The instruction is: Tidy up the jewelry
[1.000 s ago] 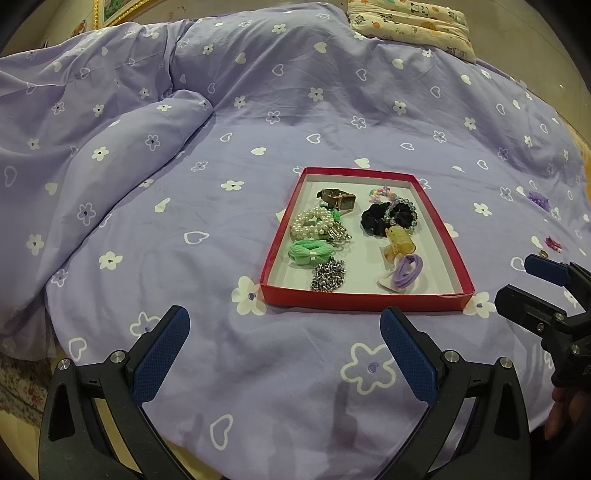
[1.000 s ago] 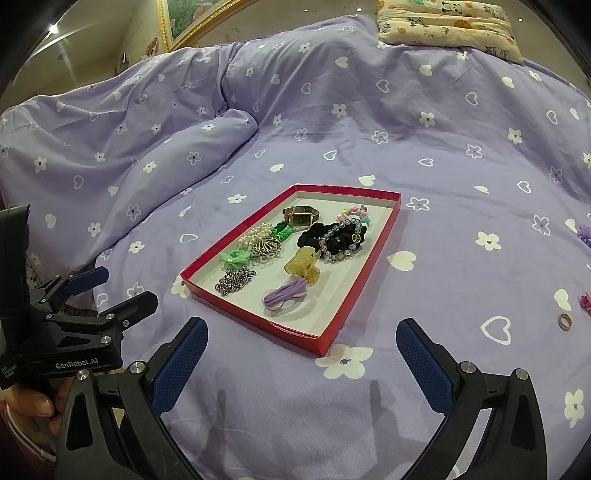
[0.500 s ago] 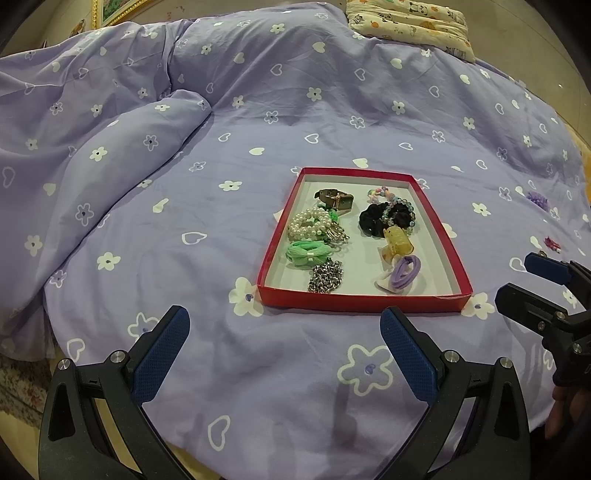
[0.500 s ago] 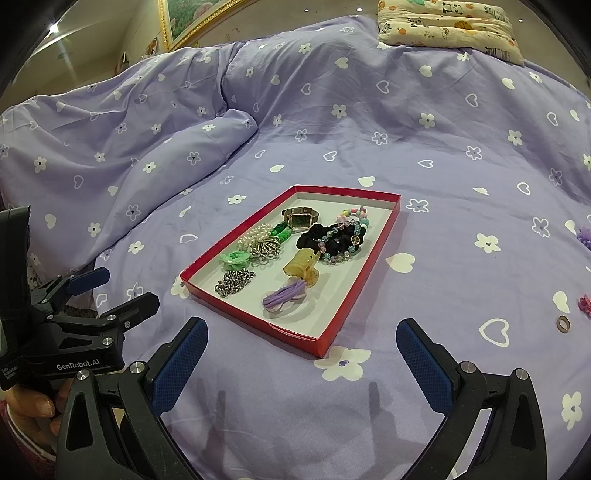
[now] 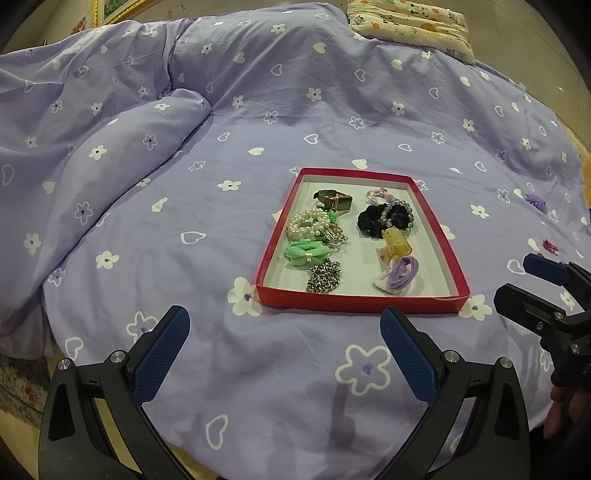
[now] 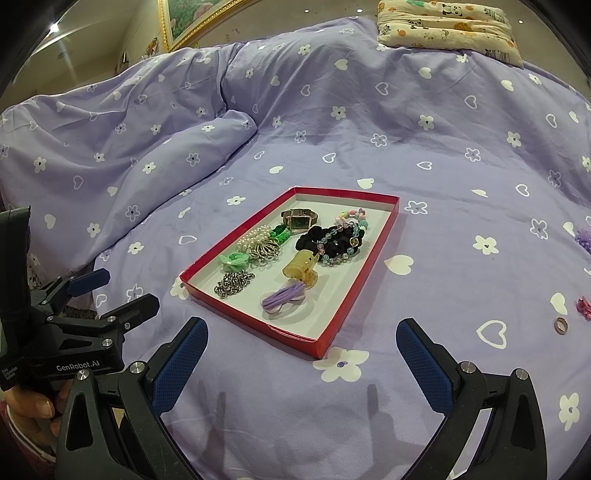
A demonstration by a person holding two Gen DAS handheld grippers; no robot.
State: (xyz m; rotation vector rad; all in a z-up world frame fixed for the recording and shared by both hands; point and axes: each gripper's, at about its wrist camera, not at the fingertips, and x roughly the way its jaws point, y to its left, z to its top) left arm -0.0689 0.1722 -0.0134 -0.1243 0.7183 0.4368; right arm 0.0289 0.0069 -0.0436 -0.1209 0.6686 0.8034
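Left wrist view is showing the left gripper (image 5: 284,350) hanging low over the bed (image 5: 229,369), with its jaws spread wide and holding nothing. To its right, the right gripper (image 5: 517,280) is also hanging over the bed, and its jaws are spread apart and bare too. A hand (image 6: 29,406) is gripping the left gripper's handle in the right wrist view.

Just past the jaws, a red tray (image 5: 354,302) is lying flat on the bed. Inside it, near the front, a silver chain (image 5: 324,277) and a purple hair tie (image 5: 402,273) are resting. Behind them, a green tie (image 5: 306,253) and a yellow clip (image 5: 395,242) are sitting. Farther back, a pearl bracelet (image 5: 308,225), a black scrunchie (image 5: 373,219) with a bead bracelet (image 5: 400,214) on it, and a watch (image 5: 334,199) are lying.

Off to the right of the tray, a ring (image 6: 560,325), a pink thing (image 6: 583,306) and a purple thing (image 6: 583,238) are lying loose on the bed.

Far away, a pillow (image 5: 410,26) is sitting at the top of the bed.
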